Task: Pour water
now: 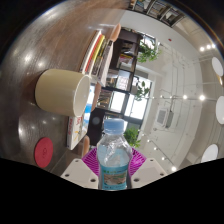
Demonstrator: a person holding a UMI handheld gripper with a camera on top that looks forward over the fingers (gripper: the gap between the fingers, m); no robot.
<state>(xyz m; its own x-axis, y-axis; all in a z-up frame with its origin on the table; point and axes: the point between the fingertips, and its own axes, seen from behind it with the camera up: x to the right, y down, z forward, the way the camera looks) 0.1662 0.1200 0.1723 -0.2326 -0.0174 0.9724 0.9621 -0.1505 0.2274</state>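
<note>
fingers (112, 160) clamp water bottle (113, 155); cream cup (63, 92) beyond.

An office-like interior — glass partitions (128, 95), potted plants (147, 52), and rows of ceiling spotlights (185, 100).

bottle (113, 160): clear, blue label | cup (63, 92): cream | coaster (44, 151): red | tool pads (92, 160): magenta
</note>
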